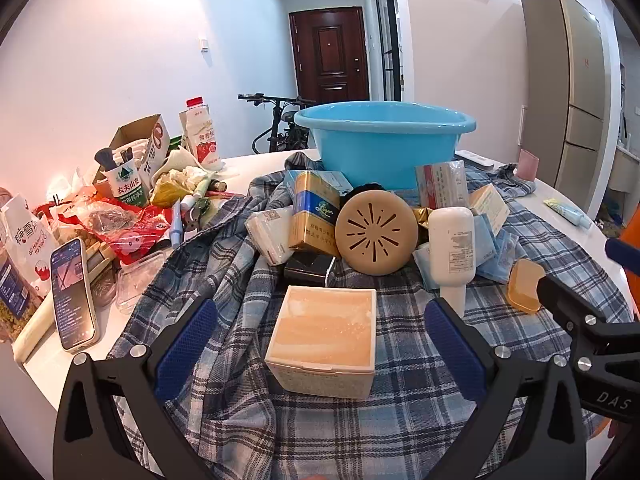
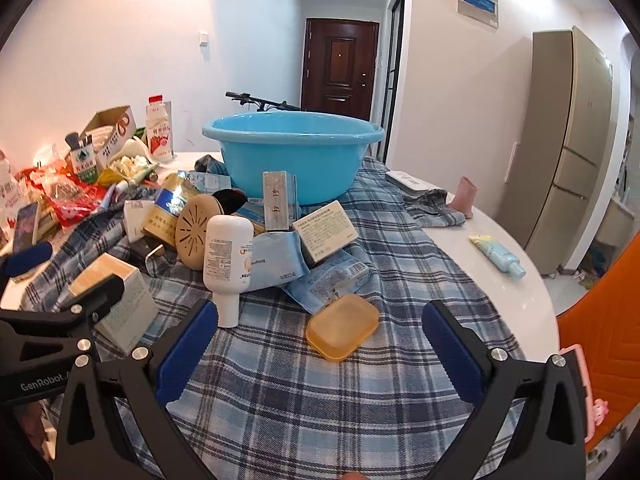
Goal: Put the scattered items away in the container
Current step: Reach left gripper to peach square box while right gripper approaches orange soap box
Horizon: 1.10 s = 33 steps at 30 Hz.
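Black left gripper (image 1: 321,332), blue ribbed pads (image 1: 186,348), silver screws, identical right gripper (image 2: 320,334)

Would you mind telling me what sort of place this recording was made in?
Most likely a lived-in flat, at a dining table by the entrance hall: a wooden front door down the corridor, a tall fridge on the right, and a bicycle parked behind the cluttered white table.

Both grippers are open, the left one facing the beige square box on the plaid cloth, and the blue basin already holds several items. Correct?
Not quite. In the right wrist view the blue basin shows no items inside; everything lies outside it. The rest stands.
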Each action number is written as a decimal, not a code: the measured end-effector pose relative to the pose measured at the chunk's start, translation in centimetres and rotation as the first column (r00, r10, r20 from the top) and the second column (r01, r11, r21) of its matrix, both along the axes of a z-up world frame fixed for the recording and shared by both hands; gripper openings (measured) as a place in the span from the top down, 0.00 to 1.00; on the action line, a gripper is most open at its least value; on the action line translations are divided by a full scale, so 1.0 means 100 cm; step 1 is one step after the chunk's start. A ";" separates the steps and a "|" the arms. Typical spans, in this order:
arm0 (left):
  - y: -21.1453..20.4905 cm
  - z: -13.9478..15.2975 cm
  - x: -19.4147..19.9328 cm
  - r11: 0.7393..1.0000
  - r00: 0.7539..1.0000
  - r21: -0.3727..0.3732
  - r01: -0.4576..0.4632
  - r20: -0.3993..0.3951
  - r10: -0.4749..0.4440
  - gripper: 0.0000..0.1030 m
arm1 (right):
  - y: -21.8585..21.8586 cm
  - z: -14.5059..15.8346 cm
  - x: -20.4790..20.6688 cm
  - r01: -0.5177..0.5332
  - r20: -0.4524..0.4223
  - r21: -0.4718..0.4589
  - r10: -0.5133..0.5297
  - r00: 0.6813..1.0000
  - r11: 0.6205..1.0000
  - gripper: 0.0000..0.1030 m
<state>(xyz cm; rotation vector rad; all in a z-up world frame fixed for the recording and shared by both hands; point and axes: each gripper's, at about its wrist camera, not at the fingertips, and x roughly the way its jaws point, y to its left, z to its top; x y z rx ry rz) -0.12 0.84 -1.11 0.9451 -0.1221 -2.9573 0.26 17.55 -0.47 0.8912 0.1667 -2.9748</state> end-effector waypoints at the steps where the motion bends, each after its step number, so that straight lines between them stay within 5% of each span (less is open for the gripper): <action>1: 0.001 -0.001 -0.001 1.000 1.000 0.002 0.003 0.006 -0.003 0.00 | -0.001 0.001 0.001 -0.003 -0.006 0.007 0.003 1.000 1.000 0.00; 24: -0.009 -0.012 -0.006 1.000 0.999 0.014 -0.025 0.034 0.024 0.00 | 0.004 -0.010 -0.008 0.016 0.030 0.005 -0.016 0.999 1.000 0.00; 33: 0.002 -0.016 -0.006 0.999 0.999 -0.033 0.011 0.051 -0.010 0.00 | 0.032 -0.018 -0.008 0.056 0.034 -0.067 -0.054 0.998 0.996 0.00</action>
